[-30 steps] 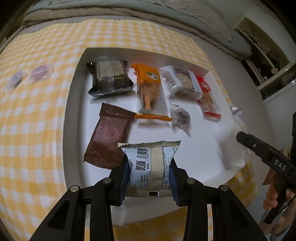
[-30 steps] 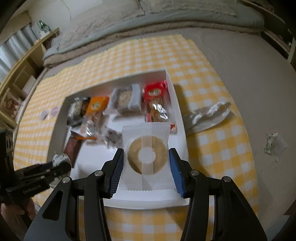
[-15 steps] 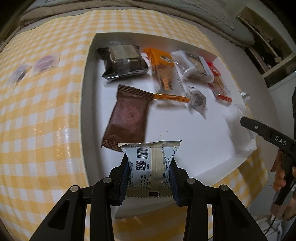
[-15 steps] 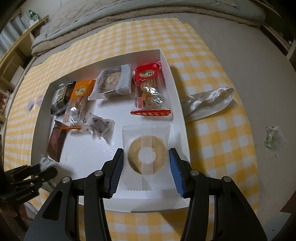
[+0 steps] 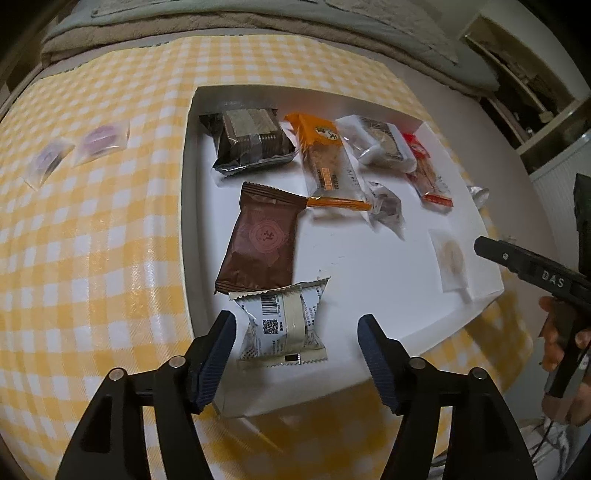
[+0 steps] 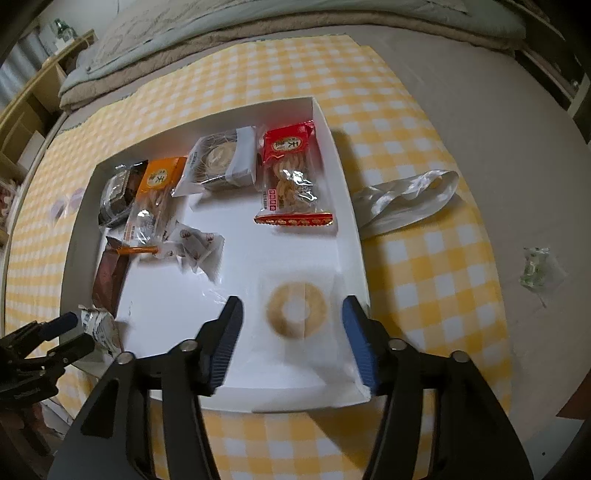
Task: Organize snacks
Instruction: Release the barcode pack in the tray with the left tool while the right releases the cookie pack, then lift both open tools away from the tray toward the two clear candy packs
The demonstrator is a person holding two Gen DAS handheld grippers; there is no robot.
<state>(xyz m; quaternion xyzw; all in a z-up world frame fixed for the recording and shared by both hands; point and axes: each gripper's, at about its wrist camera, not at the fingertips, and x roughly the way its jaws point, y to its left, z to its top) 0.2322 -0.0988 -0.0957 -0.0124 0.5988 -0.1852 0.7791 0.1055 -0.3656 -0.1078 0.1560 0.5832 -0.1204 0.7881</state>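
Note:
A white tray on a yellow checked cloth holds several snack packs. My left gripper is open; a white barcode pack lies between its fingers at the tray's near left corner. My right gripper is open; a clear ring-biscuit pack lies between its fingers at the tray's near right corner, also showing in the left wrist view. In the tray lie a brown pack, a dark pack, an orange pack and a red pack.
Two small clear packets lie on the cloth left of the tray. A crumpled white plastic bag lies right of the tray, and a small clear wrapper sits on the bare surface beyond. A grey mattress edge runs along the back.
Both grippers have opened and let go. The barcode pack and the ring-biscuit pack now rest in the tray between the spread fingers.

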